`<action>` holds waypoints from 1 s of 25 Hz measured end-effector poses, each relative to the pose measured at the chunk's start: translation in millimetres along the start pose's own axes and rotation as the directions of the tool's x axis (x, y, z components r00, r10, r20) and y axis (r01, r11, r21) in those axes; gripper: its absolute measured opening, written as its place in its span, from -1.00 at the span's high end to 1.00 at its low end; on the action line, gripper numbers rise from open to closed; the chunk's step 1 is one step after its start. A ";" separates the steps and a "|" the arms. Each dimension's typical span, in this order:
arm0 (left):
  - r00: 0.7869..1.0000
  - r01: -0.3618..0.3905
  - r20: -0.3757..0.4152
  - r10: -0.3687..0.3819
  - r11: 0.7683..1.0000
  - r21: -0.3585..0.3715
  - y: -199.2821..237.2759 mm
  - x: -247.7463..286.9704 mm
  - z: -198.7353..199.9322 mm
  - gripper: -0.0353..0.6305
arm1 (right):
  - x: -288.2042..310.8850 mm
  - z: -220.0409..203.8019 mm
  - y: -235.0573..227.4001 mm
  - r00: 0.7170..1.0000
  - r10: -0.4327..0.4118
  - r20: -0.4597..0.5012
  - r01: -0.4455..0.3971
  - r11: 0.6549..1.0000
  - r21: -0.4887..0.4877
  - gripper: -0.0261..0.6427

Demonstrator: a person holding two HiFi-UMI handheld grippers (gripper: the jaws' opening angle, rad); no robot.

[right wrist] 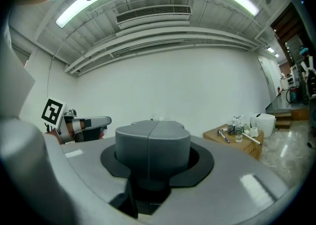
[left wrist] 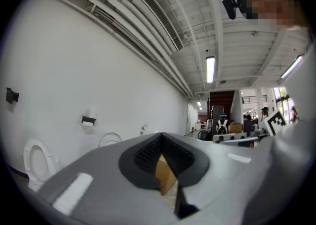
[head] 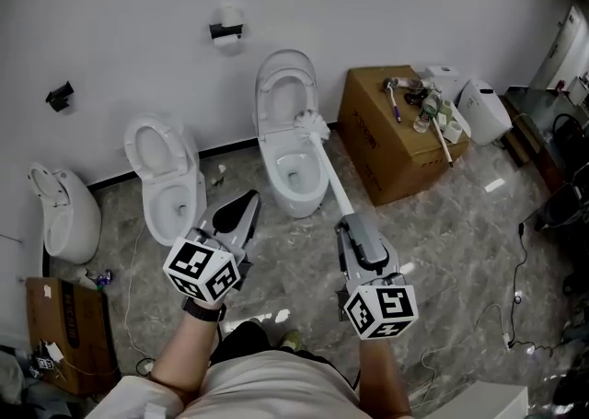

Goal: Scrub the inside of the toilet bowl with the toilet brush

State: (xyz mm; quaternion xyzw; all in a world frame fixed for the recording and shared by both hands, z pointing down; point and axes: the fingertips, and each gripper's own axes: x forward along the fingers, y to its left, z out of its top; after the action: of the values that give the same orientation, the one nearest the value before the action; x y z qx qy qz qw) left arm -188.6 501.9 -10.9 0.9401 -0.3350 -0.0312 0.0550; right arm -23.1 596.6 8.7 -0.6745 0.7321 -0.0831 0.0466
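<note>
White toilet brush (head: 313,124) sits clamped in the right tool (head: 347,224), head above the toilet bowl (head: 276,168) ahead; left tool (head: 241,210) slightly parted, empty. Next, dip and scrub.

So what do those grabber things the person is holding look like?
They are smooth grey plastic with darker parts. The left gripper has a white cube printed with black square markers at its back, and so does the right gripper. The left one's fingers have black ribbed pads inside. The person wears a dark wristband and a light short-sleeved shirt.
</note>
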 end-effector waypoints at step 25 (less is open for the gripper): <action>1.000 0.006 -0.016 -0.007 0.998 -0.062 137.6 143.4 -40.3 0.88 | 158.7 -40.6 -49.0 0.992 -0.055 -0.113 0.057 0.998 0.016 0.44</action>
State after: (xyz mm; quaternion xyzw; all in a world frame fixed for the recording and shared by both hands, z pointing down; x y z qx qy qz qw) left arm -160.0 308.5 43.1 0.9393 -0.3303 -0.0343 0.0865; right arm 4.0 437.4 64.6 -0.6884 0.7136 -0.1291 0.0095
